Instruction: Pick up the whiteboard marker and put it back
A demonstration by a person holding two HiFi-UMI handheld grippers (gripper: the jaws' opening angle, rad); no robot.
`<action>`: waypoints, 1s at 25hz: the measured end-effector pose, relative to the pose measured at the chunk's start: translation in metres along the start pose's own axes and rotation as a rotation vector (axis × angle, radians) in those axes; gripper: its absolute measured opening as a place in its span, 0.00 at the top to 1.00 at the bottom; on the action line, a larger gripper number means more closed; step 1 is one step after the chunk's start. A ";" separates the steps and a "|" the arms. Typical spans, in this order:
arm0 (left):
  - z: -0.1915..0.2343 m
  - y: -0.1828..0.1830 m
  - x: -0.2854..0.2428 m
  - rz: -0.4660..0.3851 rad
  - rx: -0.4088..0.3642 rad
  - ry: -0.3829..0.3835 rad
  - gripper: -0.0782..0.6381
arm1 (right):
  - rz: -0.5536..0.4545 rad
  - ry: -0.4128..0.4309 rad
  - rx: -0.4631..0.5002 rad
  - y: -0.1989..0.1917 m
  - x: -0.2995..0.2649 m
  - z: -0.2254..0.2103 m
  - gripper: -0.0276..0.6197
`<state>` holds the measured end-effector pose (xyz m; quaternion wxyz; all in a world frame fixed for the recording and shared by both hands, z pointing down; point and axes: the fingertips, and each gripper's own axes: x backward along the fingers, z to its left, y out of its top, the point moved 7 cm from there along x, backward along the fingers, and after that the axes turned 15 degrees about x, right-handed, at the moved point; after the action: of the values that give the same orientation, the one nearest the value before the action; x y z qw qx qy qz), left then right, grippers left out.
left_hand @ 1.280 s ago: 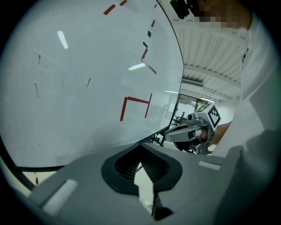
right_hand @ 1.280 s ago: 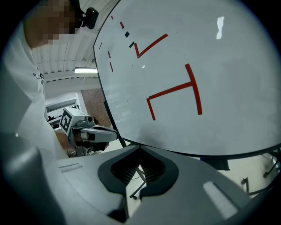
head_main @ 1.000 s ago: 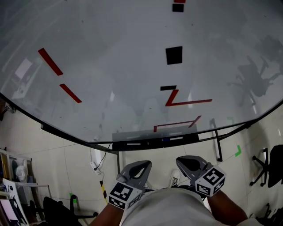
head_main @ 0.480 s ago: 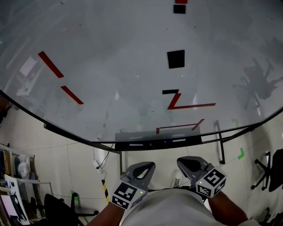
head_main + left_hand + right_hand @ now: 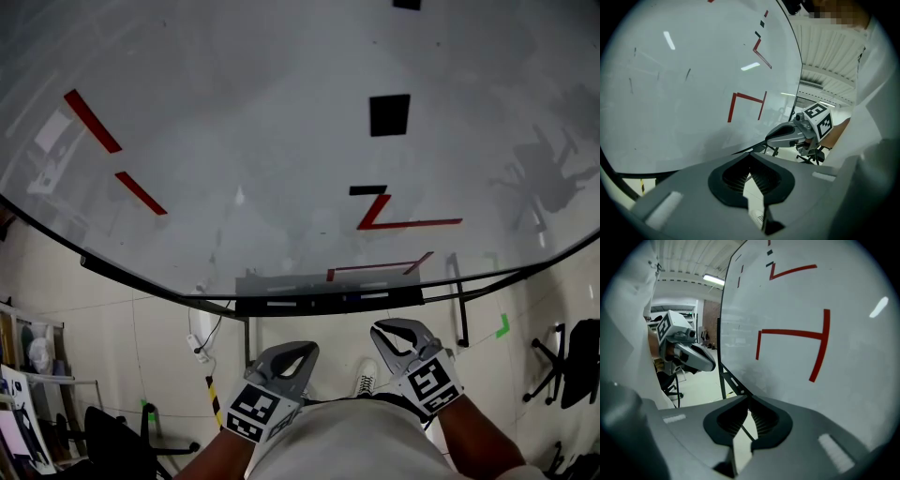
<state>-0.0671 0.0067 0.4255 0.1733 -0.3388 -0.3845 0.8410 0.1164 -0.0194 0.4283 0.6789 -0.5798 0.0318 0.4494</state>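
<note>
Pale and slim, what is probably the whiteboard marker lies on the dark tray under the whiteboard, too small to be sure. To take it well, one gripper should spread first, then close across the barrel's middle. Left gripper and right gripper hang low by the person's waist, well short of the tray, jaws pressed together on nothing.

No legible text or numbers; whiteboard carries only red, black strokes.
</note>
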 end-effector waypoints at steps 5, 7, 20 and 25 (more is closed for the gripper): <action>0.004 -0.005 0.002 0.012 0.004 0.017 0.88 | 0.065 -0.024 0.084 -0.009 -0.012 -0.002 0.92; 0.005 -0.004 0.003 0.007 0.012 0.017 0.88 | 0.097 -0.028 0.151 -0.011 -0.016 -0.003 0.92; 0.007 -0.010 0.007 0.002 0.026 0.027 0.88 | 0.225 -0.004 0.370 -0.022 -0.040 -0.002 0.90; 0.006 -0.012 0.009 0.003 0.033 0.027 0.88 | 0.274 0.004 0.429 -0.028 -0.047 -0.004 0.90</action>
<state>-0.0769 0.0162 0.4338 0.1825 -0.3476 -0.3679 0.8429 0.1082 -0.0474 0.4745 0.7189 -0.4138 0.2061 0.5190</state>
